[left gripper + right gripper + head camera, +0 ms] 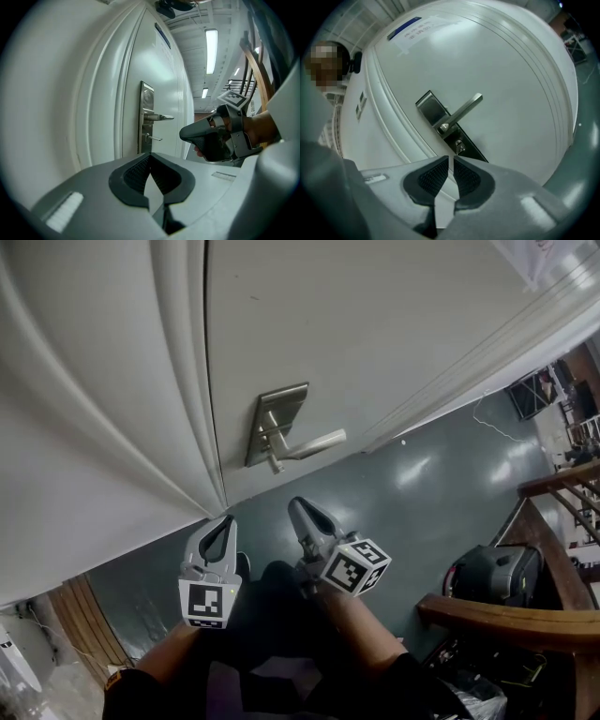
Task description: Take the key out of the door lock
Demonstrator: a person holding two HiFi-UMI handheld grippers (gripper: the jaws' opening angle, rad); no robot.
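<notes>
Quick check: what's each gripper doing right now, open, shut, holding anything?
Left gripper: jaws shut, holding nothing.
Right gripper: jaws a narrow crack apart, nothing between them.

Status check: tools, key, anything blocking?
Left tool shut, empty. Right tool a slit open, empty, short of the door. Key seated below the handle, untouched. Nothing in the way.

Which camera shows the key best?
The right gripper view: the key sits near centre, seen head-on in the lock under the handle. The left gripper view shows it small, side-on; the head view, only a tiny stub.
</notes>
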